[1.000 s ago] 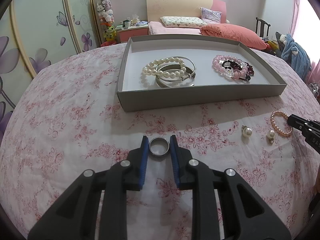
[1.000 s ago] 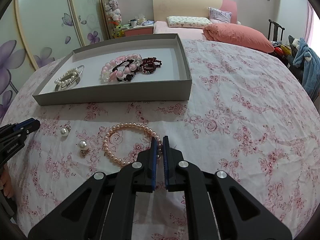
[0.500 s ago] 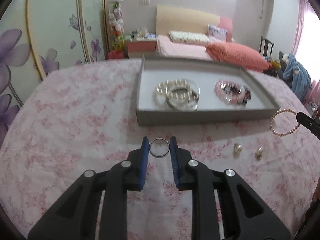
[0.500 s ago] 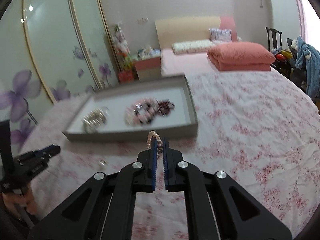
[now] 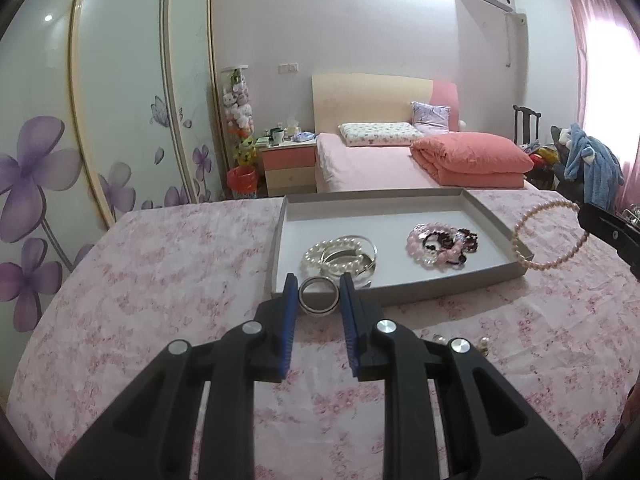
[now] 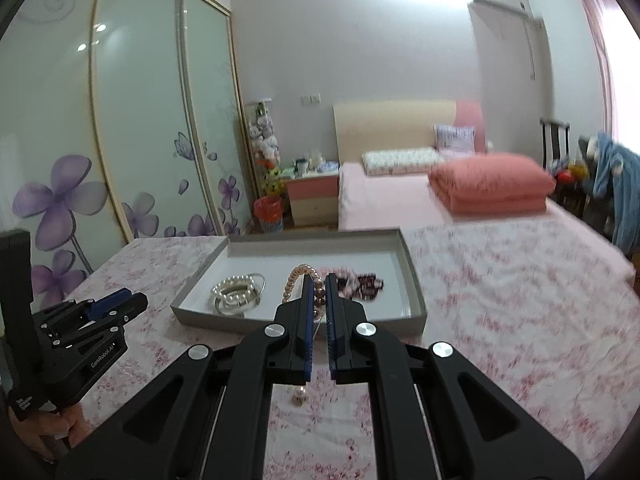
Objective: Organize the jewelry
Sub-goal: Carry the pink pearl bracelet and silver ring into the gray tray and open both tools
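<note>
My left gripper point(image 5: 319, 287) is shut on a silver ring point(image 5: 319, 297) and holds it above the floral cloth, just in front of the grey tray point(image 5: 400, 294). My right gripper point(image 6: 318, 285) is shut on a pink pearl bracelet point(image 6: 298, 278), which hangs in the air before the tray point(image 6: 304, 326); the bracelet also shows in the left wrist view point(image 5: 548, 236) near the tray's right corner. In the tray lie a white pearl bracelet with silver bangles point(image 5: 340, 258) and a pile of pink and dark bead bracelets point(image 5: 442, 242). The left gripper also shows in the right wrist view point(image 6: 116, 306).
Two pearl earrings point(image 5: 482, 343) lie on the cloth in front of the tray, partly hidden by my left gripper; one earring point(image 6: 298, 398) shows under the right gripper. A bed point(image 5: 420, 160), a nightstand point(image 5: 288, 166) and flower-painted wardrobe doors point(image 5: 80, 140) stand behind the table.
Both grippers have risen off the cloth and tilted up. The ring and the pink pearl bracelet were lifted and carried toward the tray.
</note>
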The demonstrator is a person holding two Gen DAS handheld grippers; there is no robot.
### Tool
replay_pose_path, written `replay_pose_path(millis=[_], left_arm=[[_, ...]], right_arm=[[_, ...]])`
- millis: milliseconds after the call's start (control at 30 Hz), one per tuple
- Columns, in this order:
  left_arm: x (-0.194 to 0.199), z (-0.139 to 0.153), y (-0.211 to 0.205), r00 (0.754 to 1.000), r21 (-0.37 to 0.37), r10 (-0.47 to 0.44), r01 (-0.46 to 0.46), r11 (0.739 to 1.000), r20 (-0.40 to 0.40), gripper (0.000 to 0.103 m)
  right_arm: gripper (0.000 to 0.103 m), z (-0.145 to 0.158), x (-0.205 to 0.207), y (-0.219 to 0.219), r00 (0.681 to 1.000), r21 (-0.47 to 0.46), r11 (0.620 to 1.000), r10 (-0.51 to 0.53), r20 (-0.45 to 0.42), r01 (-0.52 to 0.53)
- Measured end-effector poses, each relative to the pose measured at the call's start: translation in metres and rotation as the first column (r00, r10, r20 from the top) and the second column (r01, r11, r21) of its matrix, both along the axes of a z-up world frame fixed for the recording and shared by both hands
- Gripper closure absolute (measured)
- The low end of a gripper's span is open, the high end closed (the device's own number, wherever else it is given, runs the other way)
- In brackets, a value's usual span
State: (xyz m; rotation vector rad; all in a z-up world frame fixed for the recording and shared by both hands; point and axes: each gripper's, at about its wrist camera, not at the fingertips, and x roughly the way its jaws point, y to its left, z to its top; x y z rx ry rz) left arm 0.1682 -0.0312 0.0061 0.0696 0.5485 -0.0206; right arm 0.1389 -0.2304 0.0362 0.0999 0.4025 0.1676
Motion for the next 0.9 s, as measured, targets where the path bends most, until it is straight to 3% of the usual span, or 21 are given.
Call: replay_pose_path(millis=[167,633,900], left_arm=[[0.007,0.005,-0.008,1.000,0.006,-0.016,0.016,1.000,0.009,0.081],[0.047,0.013,-0.014,0.999,-0.025,-0.046,0.047,0.999,0.025,0.081],[0.090,0.013,-0.015,0.998,-0.059,-0.063,0.065,0.996,0.027,0.081]], right_arm=[[0.097,0.005,0.004,0.013,0.999,-0.063,0.998,-0.005,0.040,0.007],[0.097,0.008,0.034,0.017,0.999,-0.062,0.998,-0.025,0.047,0.028],[0.097,0.006,0.078,0.017,0.999,-0.049,0.998,-0.039,0.028,0.040]])
